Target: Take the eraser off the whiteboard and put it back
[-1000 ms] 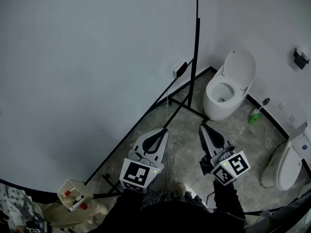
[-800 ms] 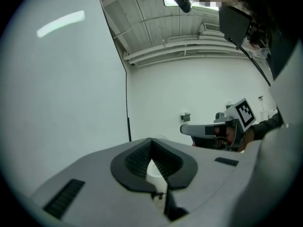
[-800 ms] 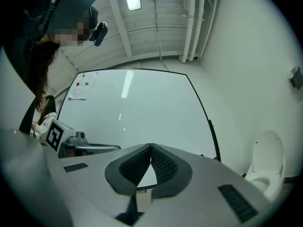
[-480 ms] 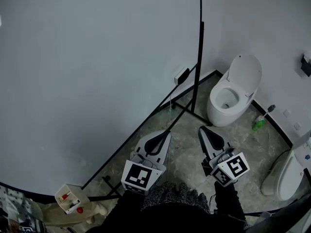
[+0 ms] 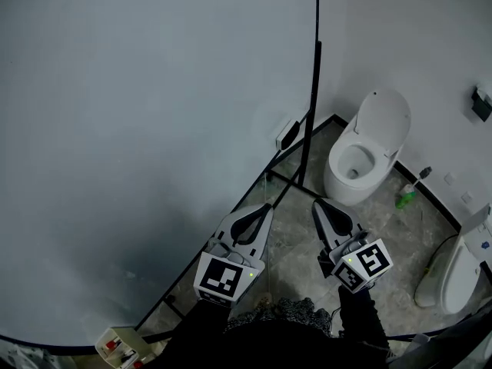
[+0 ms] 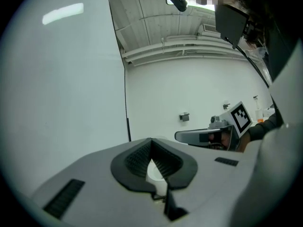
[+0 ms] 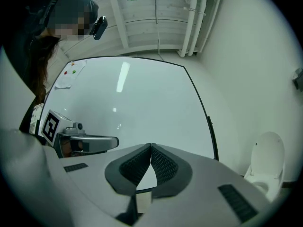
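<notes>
The whiteboard (image 5: 138, 129) in its black frame fills the left of the head view and shows again in the right gripper view (image 7: 132, 103). A small white and black block, apparently the eraser (image 5: 286, 133), sticks at the board's lower right corner. My left gripper (image 5: 260, 210) is shut and empty, pointing level just below the board's bottom edge; its pads meet in its own view (image 6: 151, 143). My right gripper (image 5: 317, 204) is beside it, also shut on nothing (image 7: 151, 148). Both tips are well short of the eraser.
A white toilet (image 5: 361, 156) with its lid up stands beyond the board's black stand legs (image 5: 288, 179). A green bottle (image 5: 405, 197) sits on the marble floor by the wall. Another white fixture (image 5: 453, 267) is at the right edge. A tray with markers (image 5: 123, 348) is at the lower left.
Both grippers have moved forward along the board's lower edge, still shut. The marker tray has slid toward the bottom of the head view.
</notes>
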Tool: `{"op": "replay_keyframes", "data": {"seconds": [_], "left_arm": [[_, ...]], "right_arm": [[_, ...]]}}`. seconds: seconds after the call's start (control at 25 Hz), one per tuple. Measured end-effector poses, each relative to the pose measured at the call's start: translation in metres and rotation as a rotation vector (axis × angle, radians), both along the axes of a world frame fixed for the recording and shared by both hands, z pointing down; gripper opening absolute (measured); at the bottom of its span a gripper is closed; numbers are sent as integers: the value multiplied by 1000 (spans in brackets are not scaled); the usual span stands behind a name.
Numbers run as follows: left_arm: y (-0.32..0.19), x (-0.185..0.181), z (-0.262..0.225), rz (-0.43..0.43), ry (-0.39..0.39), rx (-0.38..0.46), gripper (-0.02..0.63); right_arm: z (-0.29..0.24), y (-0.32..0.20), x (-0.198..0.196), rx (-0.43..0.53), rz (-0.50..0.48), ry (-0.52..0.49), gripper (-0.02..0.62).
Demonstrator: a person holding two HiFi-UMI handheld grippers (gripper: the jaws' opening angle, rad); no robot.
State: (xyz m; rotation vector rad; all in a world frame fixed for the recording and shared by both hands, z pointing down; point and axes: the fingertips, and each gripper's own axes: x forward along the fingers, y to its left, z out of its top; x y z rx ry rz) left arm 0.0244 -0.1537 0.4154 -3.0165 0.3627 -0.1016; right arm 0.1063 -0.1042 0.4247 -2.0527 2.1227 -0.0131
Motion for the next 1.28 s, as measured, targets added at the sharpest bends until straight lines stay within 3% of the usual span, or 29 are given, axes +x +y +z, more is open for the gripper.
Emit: {"op": "replay_keyframes", "data": {"seconds": [0.44, 0.64, 0.92, 1.08, 1.28], "left_arm": [[-25, 9, -13, 65, 0, -5, 6], [-29, 24, -5, 74, -5, -10, 6], [-55, 51, -5, -14, -22, -10, 6], [-63, 70, 1, -40, -35, -7, 6], [-76, 84, 7, -87, -57, 1, 6]], "right_arm": [[-10, -35, 19, -12, 109, -12, 9], [2, -50, 36, -3, 76, -49, 9], [30, -97, 74, -71, -55, -133, 14], [50, -124, 97, -88, -134, -238, 88], [79, -160, 134, -104, -157, -454, 225]]}}
